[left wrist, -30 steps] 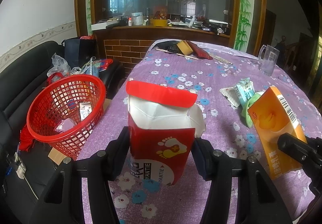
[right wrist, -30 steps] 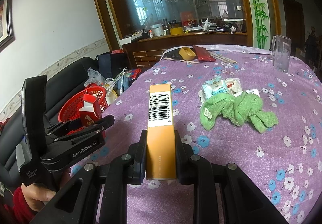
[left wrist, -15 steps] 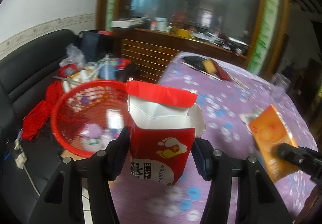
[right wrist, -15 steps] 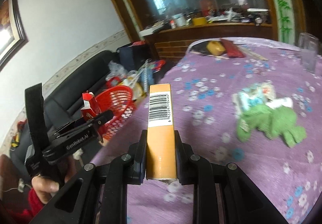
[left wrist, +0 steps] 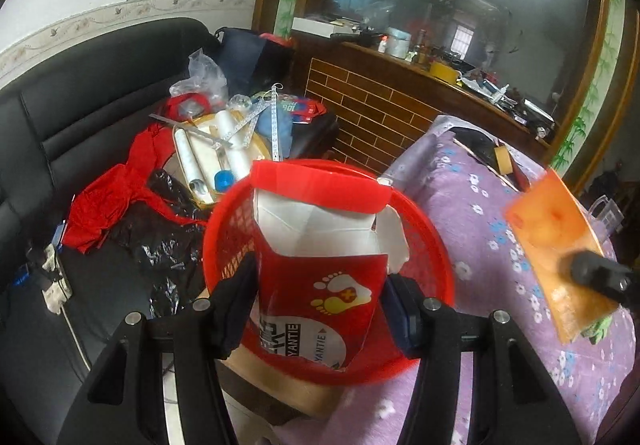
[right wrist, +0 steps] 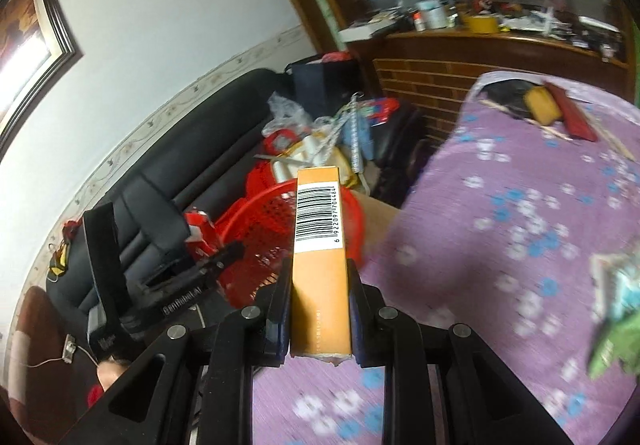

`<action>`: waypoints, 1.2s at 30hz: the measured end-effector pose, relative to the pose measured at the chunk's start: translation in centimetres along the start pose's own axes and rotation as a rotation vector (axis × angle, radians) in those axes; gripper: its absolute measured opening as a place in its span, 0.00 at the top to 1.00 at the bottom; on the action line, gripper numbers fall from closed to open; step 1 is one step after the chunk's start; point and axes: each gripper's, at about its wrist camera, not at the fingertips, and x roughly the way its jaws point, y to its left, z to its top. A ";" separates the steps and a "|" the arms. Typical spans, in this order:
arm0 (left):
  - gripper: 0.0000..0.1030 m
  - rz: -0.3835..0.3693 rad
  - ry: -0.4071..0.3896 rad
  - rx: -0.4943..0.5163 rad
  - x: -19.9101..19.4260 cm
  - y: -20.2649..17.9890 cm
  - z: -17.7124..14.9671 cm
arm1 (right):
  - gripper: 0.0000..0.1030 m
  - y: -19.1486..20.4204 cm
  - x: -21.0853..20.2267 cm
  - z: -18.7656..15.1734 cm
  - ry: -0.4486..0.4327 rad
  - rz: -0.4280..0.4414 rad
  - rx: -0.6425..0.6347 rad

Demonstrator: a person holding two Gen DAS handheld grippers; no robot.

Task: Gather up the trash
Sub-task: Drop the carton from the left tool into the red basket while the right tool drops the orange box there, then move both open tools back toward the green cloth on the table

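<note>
The left gripper (left wrist: 320, 309) is clamping its 2 black fingers (left wrist: 234, 305) against the side walls of a red carton (left wrist: 320, 265), so the gap is exactly one carton wide. The carton is thin glossy cardboard, red outside and white inside, standing upright with its torn flaps open and a foot emblem printed on its front face. It is hanging directly in front of the red basket (left wrist: 434, 249), a round plastic bin with a smooth rim and lattice walls; whether the carton's base is above or inside the rim cannot be told.

The right gripper (right wrist: 320, 309) is pinching an orange box (right wrist: 320, 265) between its 2 fingers (right wrist: 280, 309), which are set narrowly, pressing the box's broad faces. The box is a slim rectangular cardboard pack, matte orange, showing a white barcode panel on its upward edge and a ragged torn end nearest the camera. In the left wrist view the same orange box (left wrist: 556, 253) is appearing blurred at the right, above the table.

The basket (right wrist: 260, 221) is sitting beside the table edge, between the black leather sofa (left wrist: 100, 85) and the purple tablecloth (left wrist: 472, 245), a woven fabric printed with small white and blue flowers. Crumpled red cloth (left wrist: 108, 201), black plastic film (left wrist: 168, 241) and white rolls (left wrist: 236, 141) are lying on the sofa behind the basket. A green cloth (right wrist: 616, 345) is resting on the table at the right, blurred.
</note>
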 end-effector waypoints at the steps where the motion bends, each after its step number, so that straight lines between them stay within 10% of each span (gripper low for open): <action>1: 0.46 0.001 -0.002 0.004 0.4 0.0 0.2 | 0.76 0.4 1.0 0.6 -0.003 0.001 -0.004; 10: 0.27 -0.001 -0.024 -0.013 1.1 0.5 0.3 | 0.52 -0.7 4.2 2.5 -0.027 0.001 0.043; 36: 0.26 -0.294 0.117 0.367 -2.0 -23.5 -10.6 | 0.32 -21.0 -19.5 -12.3 -0.202 -0.333 0.391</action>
